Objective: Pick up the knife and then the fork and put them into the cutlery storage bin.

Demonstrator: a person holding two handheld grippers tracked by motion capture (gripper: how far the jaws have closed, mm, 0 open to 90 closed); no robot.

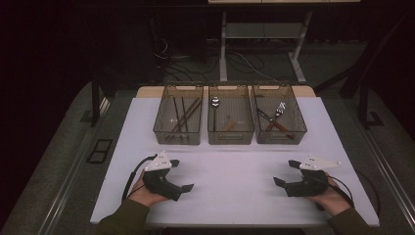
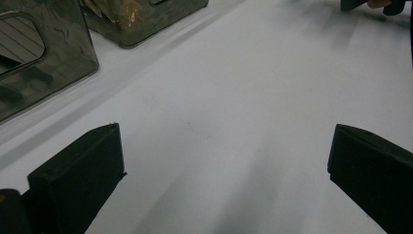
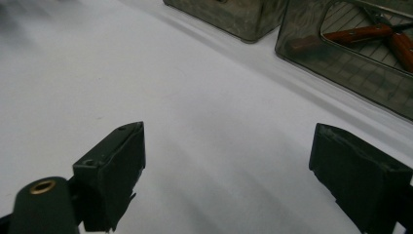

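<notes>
Left gripper (image 1: 182,174) and right gripper (image 1: 286,172) rest near the bench's (image 1: 230,196) front edge, jaws spread and empty, wide bare surface between them, three bins (image 1: 230,132) of utensils lined along the back edge.

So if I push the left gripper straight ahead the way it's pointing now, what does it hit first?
Probably nothing soon. The left gripper, jaws open, points across bare white table toward the right gripper. The bins lie off to its left, likely outside that line. Depth is hard to judge.
</notes>
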